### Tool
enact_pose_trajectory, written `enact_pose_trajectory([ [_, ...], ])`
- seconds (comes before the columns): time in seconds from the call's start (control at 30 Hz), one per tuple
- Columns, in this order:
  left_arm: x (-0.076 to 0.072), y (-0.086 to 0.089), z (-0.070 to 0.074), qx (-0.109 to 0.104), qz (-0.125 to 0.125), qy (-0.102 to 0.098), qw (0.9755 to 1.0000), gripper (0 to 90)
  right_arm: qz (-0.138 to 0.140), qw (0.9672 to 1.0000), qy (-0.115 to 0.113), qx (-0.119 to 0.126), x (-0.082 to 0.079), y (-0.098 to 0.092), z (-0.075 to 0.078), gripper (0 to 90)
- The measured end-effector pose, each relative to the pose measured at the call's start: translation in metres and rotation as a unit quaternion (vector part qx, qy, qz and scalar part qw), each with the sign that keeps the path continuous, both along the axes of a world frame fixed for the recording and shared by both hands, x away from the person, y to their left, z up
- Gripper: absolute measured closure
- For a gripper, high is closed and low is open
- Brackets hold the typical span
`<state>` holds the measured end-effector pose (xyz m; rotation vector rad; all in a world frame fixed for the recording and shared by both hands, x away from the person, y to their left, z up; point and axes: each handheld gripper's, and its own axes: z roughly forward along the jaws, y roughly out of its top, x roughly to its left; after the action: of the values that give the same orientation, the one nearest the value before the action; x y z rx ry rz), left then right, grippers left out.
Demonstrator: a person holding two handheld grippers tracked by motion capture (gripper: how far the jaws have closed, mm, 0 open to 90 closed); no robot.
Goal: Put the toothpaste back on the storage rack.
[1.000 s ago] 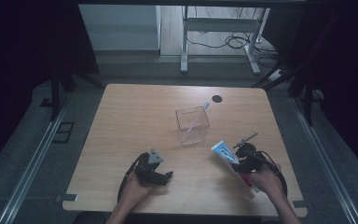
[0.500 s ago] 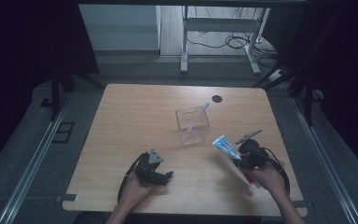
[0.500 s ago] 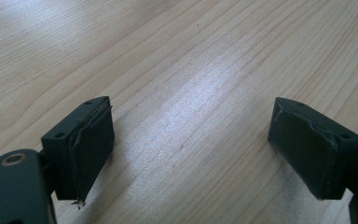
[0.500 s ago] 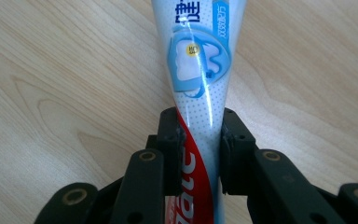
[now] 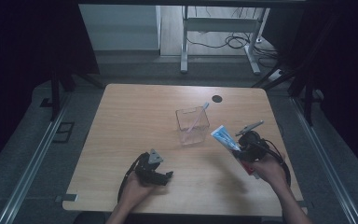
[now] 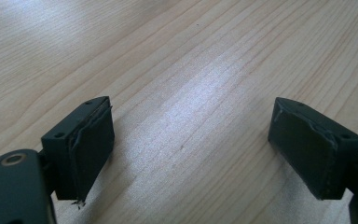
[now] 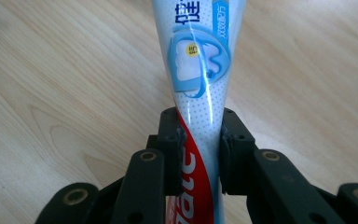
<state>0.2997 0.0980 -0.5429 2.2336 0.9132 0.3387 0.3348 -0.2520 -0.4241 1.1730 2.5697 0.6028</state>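
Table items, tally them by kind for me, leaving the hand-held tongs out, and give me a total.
Toothpaste tubes: 1, the toothpaste tube held in the right tongs.
Clear containers: 1, the clear container.
Toothbrushes: 1, the toothbrush standing in that container.
Total: 3

The table (image 5: 135,116) was pale wood-grain, smooth with a soft sheen. The toothpaste tube (image 7: 198,70) looked like glossy printed plastic. The box (image 5: 192,126) was clear plastic. The gripper pads (image 6: 93,144) were matt black, edges frayed.
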Motion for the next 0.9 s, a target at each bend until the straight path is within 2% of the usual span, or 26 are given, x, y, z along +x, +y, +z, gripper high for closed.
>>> enact_pose_trajectory([
  [0.4, 0.0, 0.0, 0.0, -0.002, 0.002, 0.0, 1.0, 14.3, 0.013, 0.9995, -0.01, 0.026, 0.014, 0.008, 0.031, 73.1],
  [0.57, 0.0, 0.0, 0.0, -0.002, 0.001, 0.0, 1.0, 14.3, 0.015, 0.999, -0.01, 0.042, 0.023, 0.014, 0.038, 73.1],
  [0.9, 0.0, 0.0, 0.0, -0.002, 0.001, 0.0, 1.0, 14.4, 0.019, 0.9983, -0.009, 0.055, 0.041, 0.029, 0.048, 73.1],
])
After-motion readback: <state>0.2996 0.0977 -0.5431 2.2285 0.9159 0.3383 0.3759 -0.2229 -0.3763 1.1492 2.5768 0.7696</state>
